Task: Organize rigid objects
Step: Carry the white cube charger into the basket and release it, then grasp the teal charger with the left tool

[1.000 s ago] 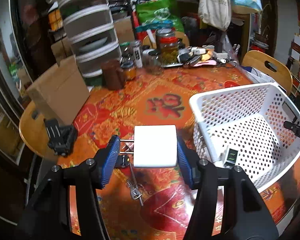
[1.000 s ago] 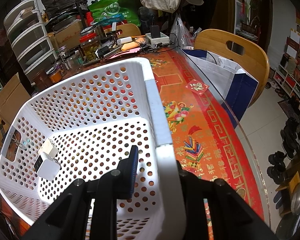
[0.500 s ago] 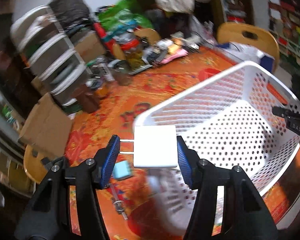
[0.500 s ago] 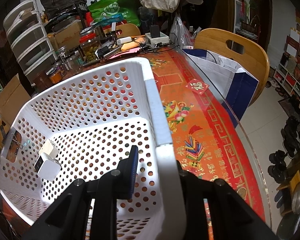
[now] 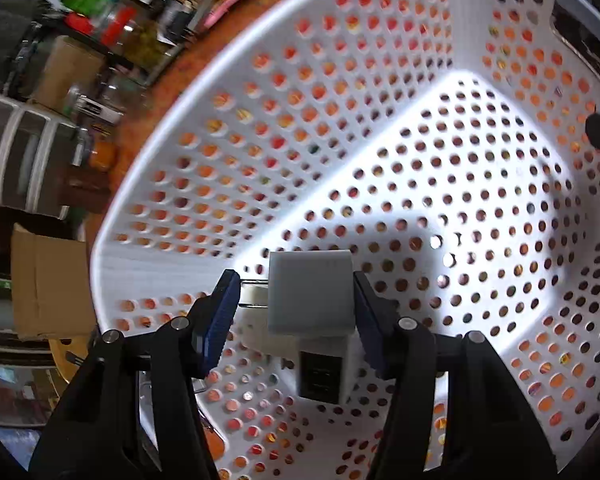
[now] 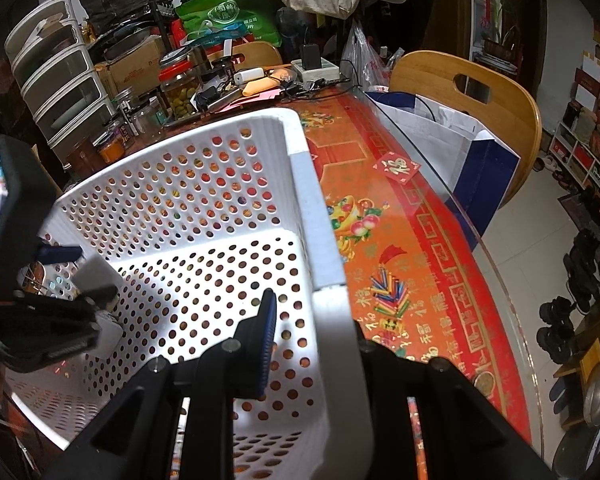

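Most of the white basket [image 5: 440, 168] floor lies bare and open from above. A white charger [image 5: 324, 368] lies at its near corner. Jars [image 6: 176, 92] and clutter crowd the table's [image 6: 400, 240] far end.

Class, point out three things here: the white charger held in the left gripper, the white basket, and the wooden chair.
white charger [image 5: 310, 294], left wrist view, flat top face.
white basket [image 6: 320, 240], right wrist view, near rim.
wooden chair [image 6: 496, 92], right wrist view, backrest.

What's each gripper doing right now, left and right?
Left gripper: closed on a white plug-in charger, inside the white perforated basket.
Right gripper: closed on the basket's side wall.
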A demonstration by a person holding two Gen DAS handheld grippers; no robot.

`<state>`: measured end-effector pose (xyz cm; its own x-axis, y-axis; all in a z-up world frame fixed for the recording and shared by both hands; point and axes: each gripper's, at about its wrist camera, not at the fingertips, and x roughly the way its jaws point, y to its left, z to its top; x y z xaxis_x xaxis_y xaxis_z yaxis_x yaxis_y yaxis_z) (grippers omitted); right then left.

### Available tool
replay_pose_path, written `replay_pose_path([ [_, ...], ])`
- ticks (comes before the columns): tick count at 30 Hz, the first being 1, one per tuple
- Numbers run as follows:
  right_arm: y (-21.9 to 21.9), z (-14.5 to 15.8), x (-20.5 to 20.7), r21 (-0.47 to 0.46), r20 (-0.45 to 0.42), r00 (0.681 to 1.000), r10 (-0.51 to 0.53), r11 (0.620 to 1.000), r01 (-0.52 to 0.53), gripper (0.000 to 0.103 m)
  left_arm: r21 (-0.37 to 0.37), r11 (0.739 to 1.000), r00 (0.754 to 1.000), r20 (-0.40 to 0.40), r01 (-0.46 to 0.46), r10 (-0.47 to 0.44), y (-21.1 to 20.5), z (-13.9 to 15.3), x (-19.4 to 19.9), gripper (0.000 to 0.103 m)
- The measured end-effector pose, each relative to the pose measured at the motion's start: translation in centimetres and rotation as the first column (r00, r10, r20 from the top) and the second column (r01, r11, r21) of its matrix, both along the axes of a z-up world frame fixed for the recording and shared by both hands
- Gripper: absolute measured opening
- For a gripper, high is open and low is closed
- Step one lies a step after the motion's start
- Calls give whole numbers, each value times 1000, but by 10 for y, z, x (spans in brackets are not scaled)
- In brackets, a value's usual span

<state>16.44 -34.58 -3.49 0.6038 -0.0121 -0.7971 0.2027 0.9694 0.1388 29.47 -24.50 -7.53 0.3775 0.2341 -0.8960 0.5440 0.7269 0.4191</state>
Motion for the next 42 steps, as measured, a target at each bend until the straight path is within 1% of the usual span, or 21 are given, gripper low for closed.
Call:
replay_pose_path([
  [3,0,0,0,-1,0,1000,2,1000,-2,21,34,999,1000,-25,12,-11,-3,-9,2,55],
  [5,0,0,0,1,1,1000,3,1000,-3,21,25,999,1000,-5,21,-21,-3,-7,1,63],
  [6,0,0,0,3,2,1000,4,1000,-4,22,10,1000,999,23,23,-24,-1,-4,-2,70],
  [7,-1,0,0,5,2,1000,3,1000,-3,22,-6,1000,998,53,23,-23,2,3,-6,73],
  [9,-1,0,0,8,2,1000,2,1000,-2,22,-72,997,993,115,24,-16,17,27,-16,73],
  [11,-1,0,-1,8,2,1000,2,1000,-2,22,-169,985,983,183,23,8,42,59,-31,74],
  [12,-1,0,-1,8,3,1000,1,1000,-1,22,-232,973,975,219,20,32,61,78,-40,79],
  [13,-1,0,-1,8,3,1000,1,1000,-1,22,-271,963,967,248,16,54,77,91,-46,90],
  [15,-1,0,-1,7,4,1000,3,1000,-3,22,-359,933,936,326,-11,136,128,115,-62,103],
  [16,-1,0,-1,7,5,1000,3,1000,-3,22,-386,921,923,338,-40,182,153,120,-65,103],
  [19,-1,0,-1,5,9,1000,6,1000,-6,22,-472,867,904,284,-158,319,218,108,-56,103],
  [20,0,0,-1,3,8,1000,7,1000,-7,22,-510,837,900,243,-200,363,241,95,-49,103],
  [22,0,1,0,-1,6,1000,9,1000,-9,22,-510,819,895,189,-262,403,267,73,-36,103],
  [24,0,1,0,-1,5,1000,9,1000,-9,22,-510,800,885,146,-316,443,286,44,-21,103],
  [26,0,1,0,0,3,1000,6,1000,-6,22,-531,765,881,69,-365,469,299,20,-6,99],
  [28,0,1,0,1,1,1000,4,1000,-4,22,-547,734,875,6,-403,485,302,-1,8,87],
  [29,0,1,0,1,-1,1000,3,1000,-3,22,-553,716,871,-36,-426,490,303,-12,16,85],
  [30,0,1,0,1,-1,1000,3,1000,-3,22,-557,706,870,-63,-437,489,304,-18,21,82],
  [33,-1,0,0,1,-3,1000,0,1000,0,22,-561,689,867,-114,-459,484,300,-32,32,78],
  [37,-1,0,0,0,-3,1000,0,1000,0,22,-557,698,875,-121,-451,469,283,-34,35,78],
  [42,-1,1,0,2,-1,1000,3,1000,-3,22,-518,714,870,-138,-471,474,275,-43,42,78],
])
